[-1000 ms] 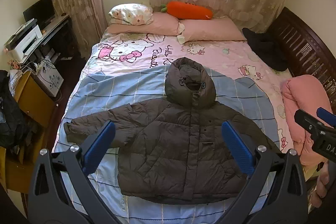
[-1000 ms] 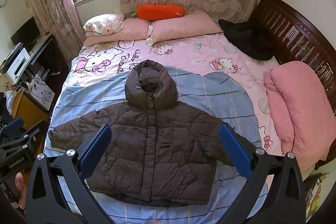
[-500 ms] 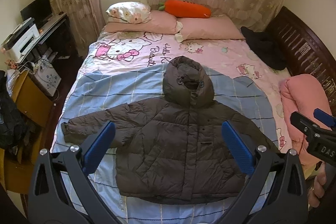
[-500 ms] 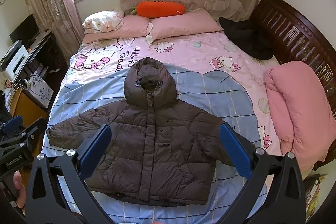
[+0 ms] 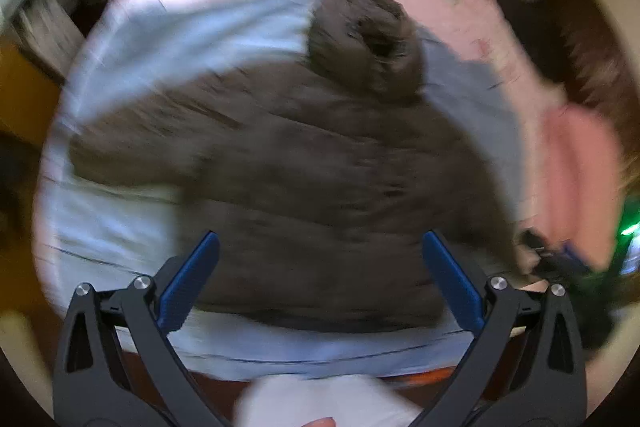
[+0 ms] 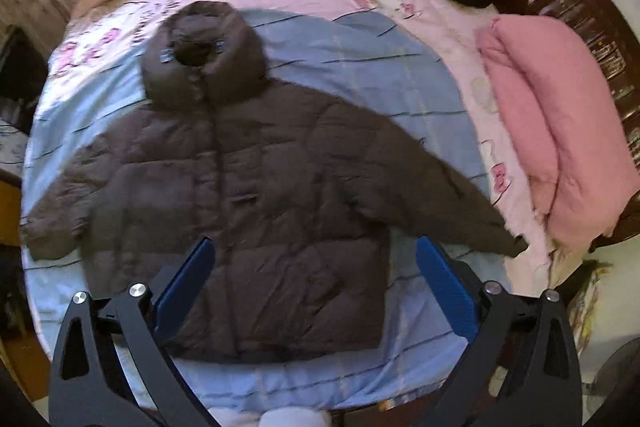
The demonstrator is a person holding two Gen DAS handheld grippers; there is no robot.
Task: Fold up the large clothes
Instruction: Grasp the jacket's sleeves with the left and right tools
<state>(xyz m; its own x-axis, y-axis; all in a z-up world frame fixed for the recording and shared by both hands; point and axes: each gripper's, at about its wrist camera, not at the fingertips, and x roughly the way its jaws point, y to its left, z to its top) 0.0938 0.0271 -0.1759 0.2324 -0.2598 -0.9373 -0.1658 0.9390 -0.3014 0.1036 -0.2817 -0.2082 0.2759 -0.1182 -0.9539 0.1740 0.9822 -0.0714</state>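
Moved: both grippers lower and closer over the bed (image 6: 360,75) than a second ago, left view blurred | left gripper (image 5: 318,277) wide, empty | right gripper (image 6: 316,279) wide, empty | jacket (image 6: 256,183) flat, hood far, sleeves sideways; right sleeve cuff (image 6: 514,245) nearer right gripper

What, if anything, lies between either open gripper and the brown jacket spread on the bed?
Nothing visible does. The brown jacket lies flat and uncovered on the bed, straight ahead of the right gripper and the left gripper. The folded pink quilt sits clear of it, off to the right.
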